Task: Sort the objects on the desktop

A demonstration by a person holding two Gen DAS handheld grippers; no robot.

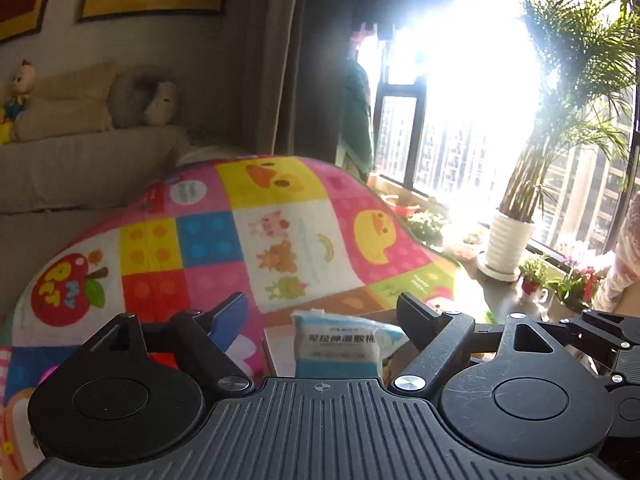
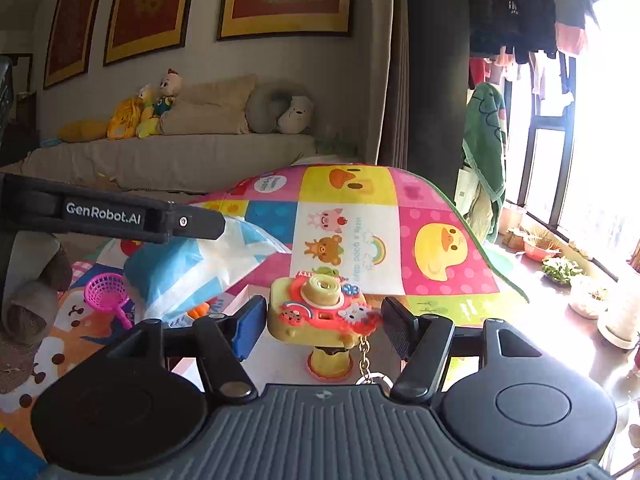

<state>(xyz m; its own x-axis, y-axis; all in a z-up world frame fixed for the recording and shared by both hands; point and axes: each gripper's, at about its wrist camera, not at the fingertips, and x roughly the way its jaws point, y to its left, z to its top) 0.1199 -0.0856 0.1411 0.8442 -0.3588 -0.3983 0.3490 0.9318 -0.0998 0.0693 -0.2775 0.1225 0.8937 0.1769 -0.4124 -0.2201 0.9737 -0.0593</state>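
While the left gripper (image 1: 320,316) is standing spread around a blue-and-white soft packet (image 1: 340,346) without pressing it, the right gripper (image 2: 324,320) is pinching a yellow plastic toy camera (image 2: 320,308). Both are hovering over a colourful patchwork cartoon mat (image 2: 400,240).

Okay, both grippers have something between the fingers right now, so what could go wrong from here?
1. The toy camera sits between the right gripper fingers with a visible gap on its right side; it may tilt or slip out.
2. Its dangling chain could snag on something.
3. The blue-and-white packet lies between the left gripper fingers, which stand wide and clear of it, so it looks unheld and could drop.
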